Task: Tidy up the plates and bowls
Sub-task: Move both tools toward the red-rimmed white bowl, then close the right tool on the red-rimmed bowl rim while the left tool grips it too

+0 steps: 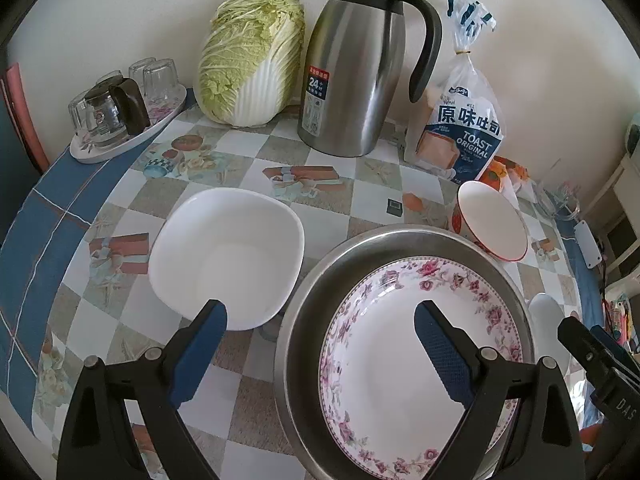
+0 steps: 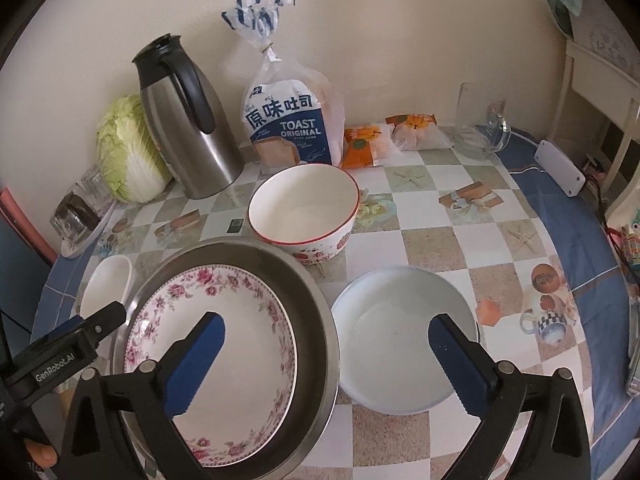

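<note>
Sitting inside the steel basin (image 2: 316, 300), the floral plate (image 2: 224, 340) looks put away. The square white bowl (image 1: 228, 256), red-rimmed bowl (image 2: 304, 212) and round white bowl (image 2: 400, 340) wait loose on the table (image 2: 460, 240). Left gripper (image 1: 320, 344) and right gripper (image 2: 326, 356) hover wide, empty.

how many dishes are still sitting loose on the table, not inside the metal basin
3: a square white bowl left of the metal basin, a red-rimmed bowl behind it, and a round white bowl on its right. The floral plate lies inside the basin, possibly hiding others.
</note>
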Demonstrator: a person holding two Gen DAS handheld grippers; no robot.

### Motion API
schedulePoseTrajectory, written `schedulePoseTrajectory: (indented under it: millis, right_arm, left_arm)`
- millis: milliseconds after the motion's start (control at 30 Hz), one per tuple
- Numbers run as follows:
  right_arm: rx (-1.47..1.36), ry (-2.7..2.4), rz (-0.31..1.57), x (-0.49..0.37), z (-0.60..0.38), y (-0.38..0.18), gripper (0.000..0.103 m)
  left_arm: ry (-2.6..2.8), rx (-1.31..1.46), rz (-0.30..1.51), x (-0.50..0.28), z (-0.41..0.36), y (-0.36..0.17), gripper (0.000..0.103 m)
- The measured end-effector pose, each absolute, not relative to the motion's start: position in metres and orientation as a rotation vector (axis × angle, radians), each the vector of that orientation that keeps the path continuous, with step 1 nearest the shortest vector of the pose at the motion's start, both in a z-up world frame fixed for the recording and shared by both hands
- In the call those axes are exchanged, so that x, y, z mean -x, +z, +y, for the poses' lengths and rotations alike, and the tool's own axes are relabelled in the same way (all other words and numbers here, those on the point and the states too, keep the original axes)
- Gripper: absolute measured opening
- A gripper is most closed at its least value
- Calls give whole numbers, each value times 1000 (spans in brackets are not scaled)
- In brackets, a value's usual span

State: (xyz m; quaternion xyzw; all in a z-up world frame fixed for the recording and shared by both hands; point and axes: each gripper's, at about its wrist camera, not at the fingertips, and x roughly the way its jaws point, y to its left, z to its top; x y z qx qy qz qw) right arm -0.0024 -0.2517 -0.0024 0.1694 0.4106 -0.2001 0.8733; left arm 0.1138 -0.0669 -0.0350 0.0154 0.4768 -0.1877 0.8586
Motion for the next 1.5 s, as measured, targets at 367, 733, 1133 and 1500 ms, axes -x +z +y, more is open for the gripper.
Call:
schedulePoseTrajectory:
  millis: [367, 733, 1133, 1500]
  right_arm:
    - [-338, -420, 812, 1, -258, 2, 103]
    - [-398, -443, 839, -5, -286, -13, 103]
    - [-472, -488, 842, -11, -319, -21, 103]
    - [-524, -461, 861, -49, -336, -14, 82]
  left_arm:
    - [-405, -70, 969, -121, -80, -30, 95]
    - [-472, -86, 1011, -136, -112, -32, 95]
    - [-539, -178, 1043, -160, -156, -19, 95]
    - [-620, -126, 1120, -205, -193, 8, 95]
